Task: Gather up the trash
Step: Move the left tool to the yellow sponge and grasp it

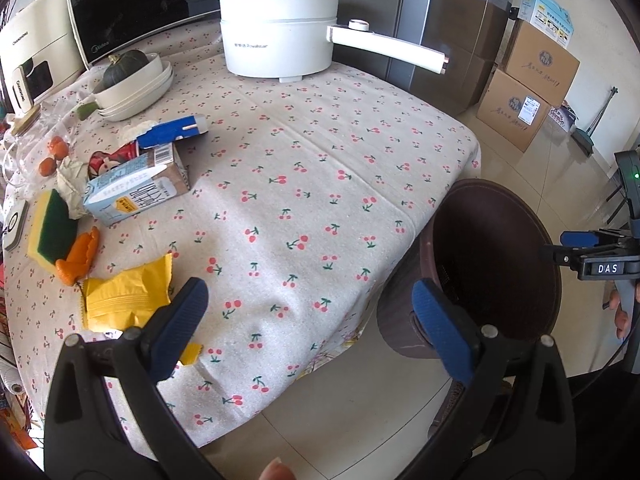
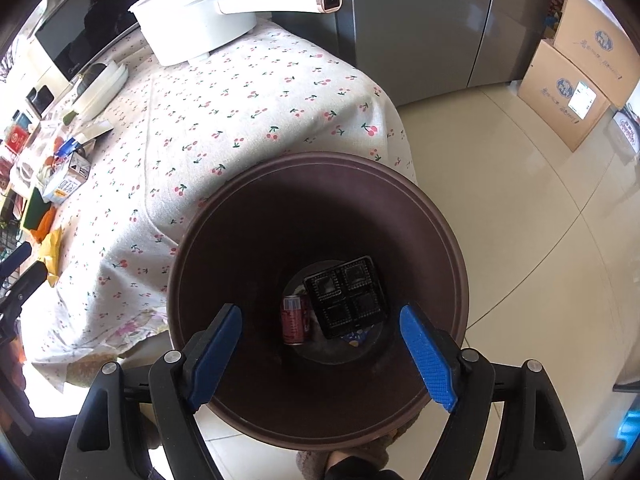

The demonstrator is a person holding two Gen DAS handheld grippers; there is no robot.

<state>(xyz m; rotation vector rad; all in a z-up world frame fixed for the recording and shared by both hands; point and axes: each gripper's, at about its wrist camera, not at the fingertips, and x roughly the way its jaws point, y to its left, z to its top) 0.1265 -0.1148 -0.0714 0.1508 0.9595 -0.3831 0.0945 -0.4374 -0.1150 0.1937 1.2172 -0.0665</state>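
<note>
A brown trash bin (image 2: 432, 216) stands on the floor beside the table; it also shows in the left wrist view (image 1: 500, 240). Inside lie a red can (image 2: 295, 318) and a black plastic tray (image 2: 347, 297). My right gripper (image 2: 322, 354) is open and empty right above the bin's mouth. My left gripper (image 1: 316, 326) is open and empty over the table's near edge. On the table's left lie a yellow wrapper (image 1: 128, 294), orange peel (image 1: 78, 262), a milk carton (image 1: 138, 188), crumpled paper (image 1: 72, 184) and a red wrapper (image 1: 116, 158).
The table has a cherry-print cloth (image 1: 312, 184). A white electric pot (image 1: 280, 30) with a long handle stands at the back. Stacked bowls with a squash (image 1: 132, 80), a sponge (image 1: 50, 230), a blue-white tube (image 1: 174, 132) and tangerines (image 1: 54, 154) are at the left. Cardboard boxes (image 1: 528, 76) stand on the floor.
</note>
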